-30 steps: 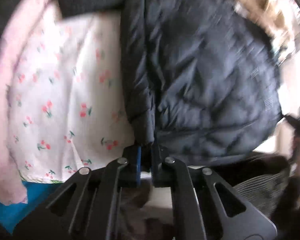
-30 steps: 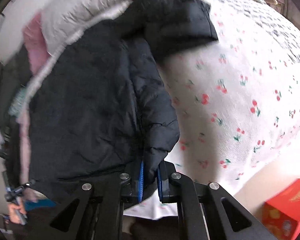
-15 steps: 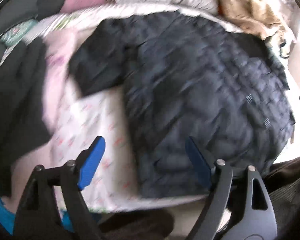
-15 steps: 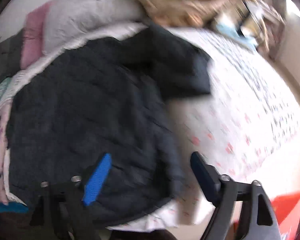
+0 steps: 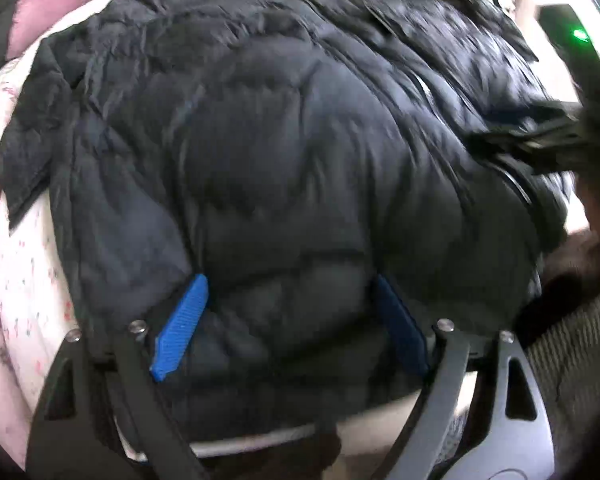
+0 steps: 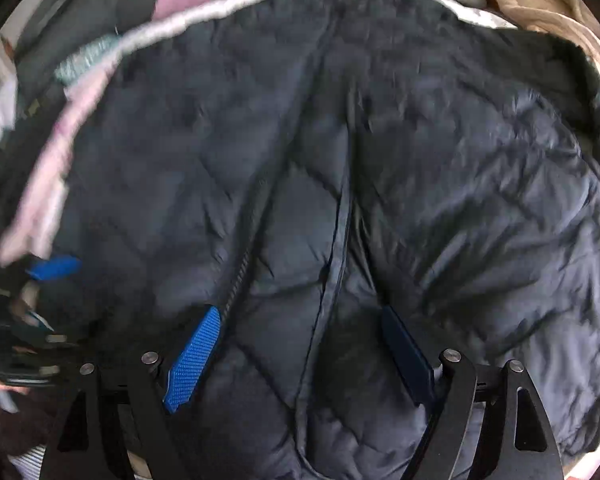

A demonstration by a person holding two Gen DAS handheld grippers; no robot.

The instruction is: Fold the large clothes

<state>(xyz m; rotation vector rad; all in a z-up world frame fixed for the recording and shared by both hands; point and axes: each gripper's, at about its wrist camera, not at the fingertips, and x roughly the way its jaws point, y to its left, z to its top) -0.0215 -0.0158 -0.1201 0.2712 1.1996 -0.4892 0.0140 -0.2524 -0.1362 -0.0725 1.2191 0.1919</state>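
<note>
The dark quilted jacket (image 6: 380,184) lies spread on the bed (image 5: 24,280). Our left gripper (image 5: 290,324) is opening, our right gripper (image 6: 300,354) stands wide, both empty. It looks puffy, light, slippery; we should pinch a hem.

Daylight is dim and soft; both fisheye views bend at the edges, motion-blurred, with glare far right.
</note>
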